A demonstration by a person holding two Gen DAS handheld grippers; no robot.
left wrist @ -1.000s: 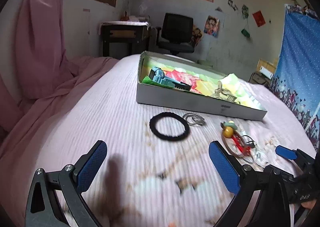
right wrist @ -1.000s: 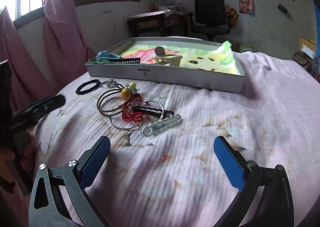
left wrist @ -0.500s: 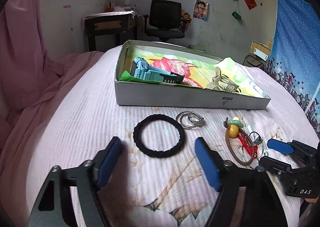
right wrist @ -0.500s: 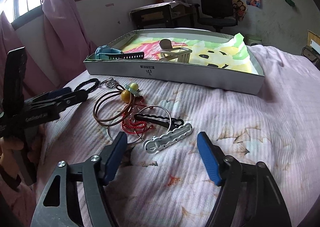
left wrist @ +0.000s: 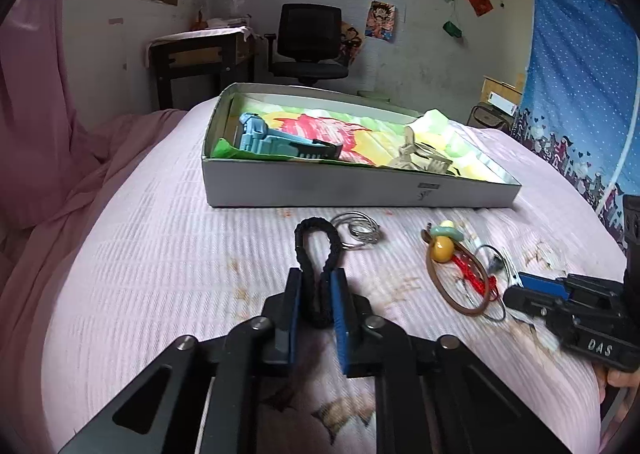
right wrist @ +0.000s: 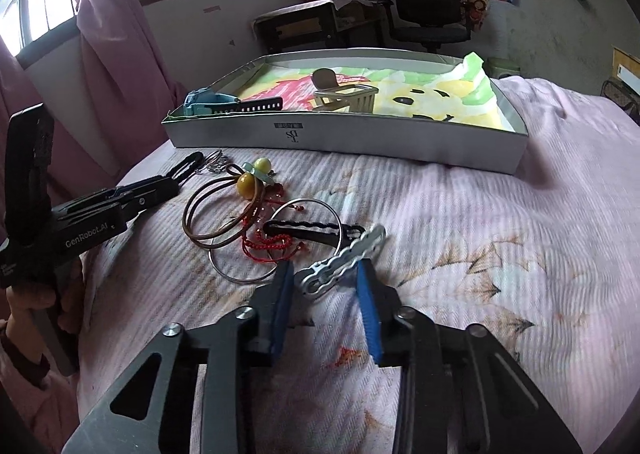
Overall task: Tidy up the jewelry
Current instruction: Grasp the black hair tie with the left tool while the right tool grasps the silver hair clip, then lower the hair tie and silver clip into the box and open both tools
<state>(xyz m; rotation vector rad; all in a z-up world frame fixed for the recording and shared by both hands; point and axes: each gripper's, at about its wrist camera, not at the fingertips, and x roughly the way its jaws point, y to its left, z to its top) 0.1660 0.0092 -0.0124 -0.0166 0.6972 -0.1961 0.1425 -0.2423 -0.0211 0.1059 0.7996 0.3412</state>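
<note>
Two handheld grippers work over a pink bedspread [left wrist: 168, 254] strewn with jewelry.

Left gripper [left wrist: 316, 294]: blue-padded fingers pressed onto the near end of a black hair tie [left wrist: 318, 250], which is squeezed into a narrow loop reaching away toward the box. Just right of the loop's far end lies a set of thin silver rings [left wrist: 358, 230], touching or nearly touching it.

Right gripper [right wrist: 326, 286]: fingers partly closed around the near end of a silver hair clip [right wrist: 344, 258], which lies slantwise on the bed; the left pad sits at the clip's end, the right pad just beside its middle; whether they already squeeze it I cannot tell.

Loose pile, left of and beyond the clip: a black wavy hair pin [right wrist: 308, 228] lying across a large silver bangle [right wrist: 276, 242]; a tangle of red cord [right wrist: 268, 242]; brown leather loops [right wrist: 216, 214] carrying a yellow bead [right wrist: 246, 184], with a paler bead and green piece just beyond.

Box: a shallow grey cardboard box [right wrist: 400, 142] at the far side of the bed, lined with bright printed cloth. Contents: a blue watch [right wrist: 208, 102] with a black strap at the left end; a beige claw clip [right wrist: 348, 96] near the middle.

Background: a black office chair [left wrist: 308, 38] and a dark desk [left wrist: 200, 58] against the far wall.
</note>
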